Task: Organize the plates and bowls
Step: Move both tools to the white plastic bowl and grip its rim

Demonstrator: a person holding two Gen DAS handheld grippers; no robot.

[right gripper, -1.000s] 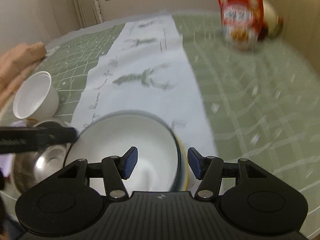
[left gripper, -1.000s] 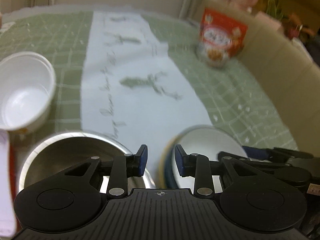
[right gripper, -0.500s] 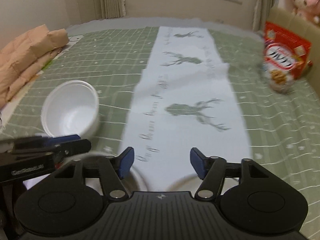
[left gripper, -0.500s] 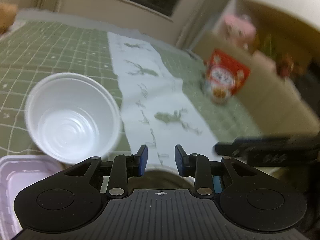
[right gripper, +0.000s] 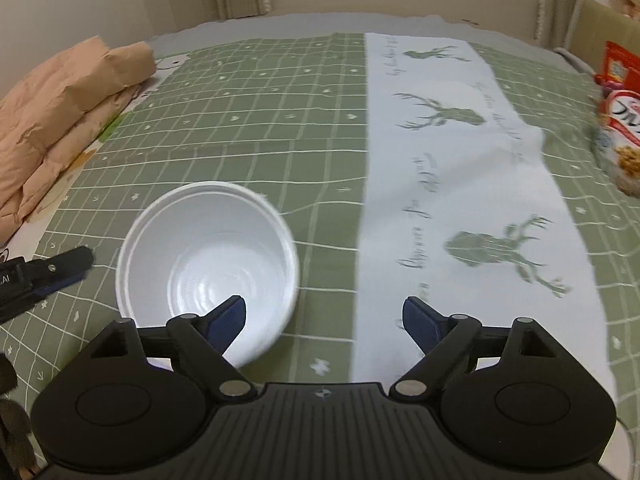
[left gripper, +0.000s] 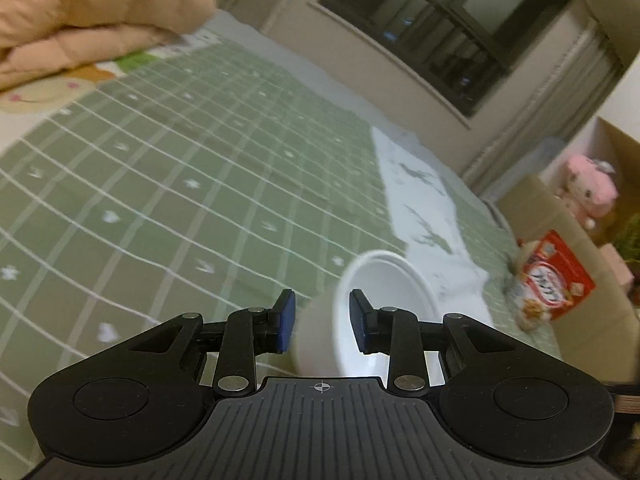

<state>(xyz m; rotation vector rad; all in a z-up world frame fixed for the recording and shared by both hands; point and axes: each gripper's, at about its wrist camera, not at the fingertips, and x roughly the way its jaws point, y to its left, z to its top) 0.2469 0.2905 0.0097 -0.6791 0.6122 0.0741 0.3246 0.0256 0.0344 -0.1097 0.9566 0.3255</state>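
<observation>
A white plastic bowl (right gripper: 208,256) stands upright on the green checked cloth (right gripper: 256,128). In the left wrist view the bowl (left gripper: 384,304) sits just ahead of my left gripper (left gripper: 322,326). The gripper's jaws are a small way apart, with the bowl's near wall between them. They do not appear to press on it. My right gripper (right gripper: 324,320) is wide open and empty, just right of the bowl. The left gripper's fingertips (right gripper: 60,268) show at the left edge of the right wrist view, left of the bowl.
A white runner with deer prints (right gripper: 460,168) crosses the cloth. A red cereal box (right gripper: 620,116) stands at the right. A folded peach blanket (right gripper: 52,112) lies at the far left. Cardboard boxes and a pink plush toy (left gripper: 588,192) are beyond the right edge.
Both grippers have lifted and swung left, away from the steel and ceramic bowls, which are out of view now. The white bowl is now at the left fingertips. The right jaws have opened wider.
</observation>
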